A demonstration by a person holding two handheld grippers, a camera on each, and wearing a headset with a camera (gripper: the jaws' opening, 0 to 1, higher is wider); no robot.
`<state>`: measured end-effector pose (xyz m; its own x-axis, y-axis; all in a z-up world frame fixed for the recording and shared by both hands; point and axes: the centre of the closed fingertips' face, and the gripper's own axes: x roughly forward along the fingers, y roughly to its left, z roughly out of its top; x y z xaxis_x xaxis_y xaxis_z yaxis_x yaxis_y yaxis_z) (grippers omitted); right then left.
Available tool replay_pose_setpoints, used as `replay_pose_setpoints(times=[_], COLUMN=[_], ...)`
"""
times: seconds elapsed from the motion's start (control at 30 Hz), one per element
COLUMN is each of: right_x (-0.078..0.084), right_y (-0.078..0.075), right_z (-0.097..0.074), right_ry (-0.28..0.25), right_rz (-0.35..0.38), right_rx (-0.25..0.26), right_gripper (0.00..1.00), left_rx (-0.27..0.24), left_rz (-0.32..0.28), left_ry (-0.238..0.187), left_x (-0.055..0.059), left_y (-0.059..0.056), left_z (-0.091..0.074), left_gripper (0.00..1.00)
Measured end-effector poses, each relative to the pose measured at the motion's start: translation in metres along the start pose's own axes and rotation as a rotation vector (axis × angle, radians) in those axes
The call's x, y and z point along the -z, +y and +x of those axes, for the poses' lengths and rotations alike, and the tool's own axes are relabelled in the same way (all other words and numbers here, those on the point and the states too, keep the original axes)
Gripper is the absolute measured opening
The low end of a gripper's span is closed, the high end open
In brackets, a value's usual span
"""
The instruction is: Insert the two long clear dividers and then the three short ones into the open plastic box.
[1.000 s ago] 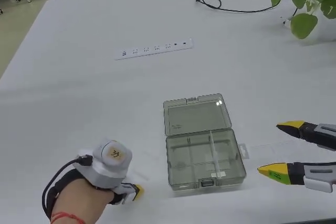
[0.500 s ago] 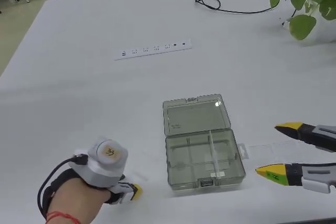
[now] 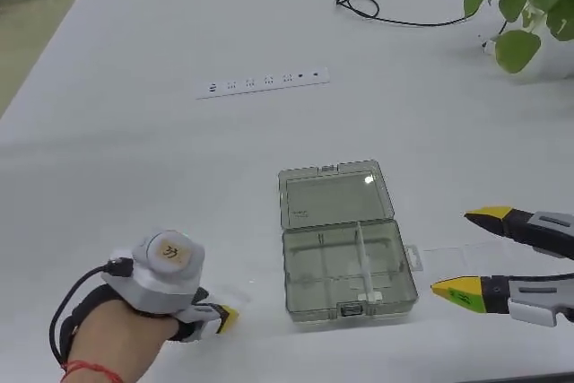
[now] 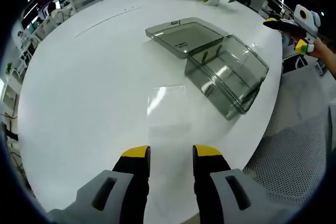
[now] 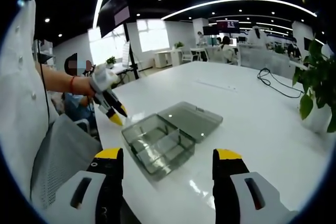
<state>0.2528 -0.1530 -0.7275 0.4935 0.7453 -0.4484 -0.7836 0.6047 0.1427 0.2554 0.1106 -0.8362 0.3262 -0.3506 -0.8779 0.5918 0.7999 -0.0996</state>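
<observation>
Left gripper view: your left gripper has its jaws parted w/ nothing between them. A flat clear divider lies on the table just ahead, apart from the tips. Your right gripper is spread wide, also empty. The open box sits beyond the divider, lid laid back flat.

Risks, as I read it:
- The divider is thin and flat on the table, so your tips may skate over it or shove it away instead of getting an edge.
- It's near-invisible, so you could misjudge where it ends.
- The box looks light. Press a divider in off-line from its slots and the box prob. slides or the piece jams crooked.

Views differ:
- Head view shows an upright divider already standing in the box, plus a faint clear strip between your right jaws, beside the box.
- Left gripper view shows its flat divider far more plainly than head view does.
</observation>
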Motion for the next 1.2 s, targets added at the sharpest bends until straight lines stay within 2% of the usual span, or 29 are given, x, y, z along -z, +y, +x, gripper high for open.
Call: replay_pose_setpoints(times=[0.23, 0.6, 0.7, 0.93, 1.2], right_x=[-0.008, -0.031, -0.041, -0.068, -0.088], right_y=[0.004, 0.012, 0.015, 0.028, 0.049], right_z=[0.004, 0.011, 0.012, 0.024, 0.047], right_ry=[0.002, -0.012, -0.030, -0.073, -0.086], right_rz=[-0.003, 0.012, 0.045, 0.119, 0.188], right_rx=[-0.002, 0.000, 0.000, -0.006, -0.024], right_gripper=[0.69, 0.67, 0.65, 0.55, 0.42], left_rx=[0.028, 0.098, 0.132, 0.209, 0.284], left_rz=[-0.053, -0.125, -0.152, -0.194, -0.213], left_ry=[-0.088, -0.256, -0.312, -0.410, -0.482], left_x=[-0.016, -0.053, -0.064, -0.083, -0.103], left_y=[-0.003, -0.014, -0.022, -0.038, -0.058], left_z=[-0.014, -0.036, -0.044, -0.054, -0.064], left_gripper=[0.30, 0.30, 0.30, 0.30, 0.30])
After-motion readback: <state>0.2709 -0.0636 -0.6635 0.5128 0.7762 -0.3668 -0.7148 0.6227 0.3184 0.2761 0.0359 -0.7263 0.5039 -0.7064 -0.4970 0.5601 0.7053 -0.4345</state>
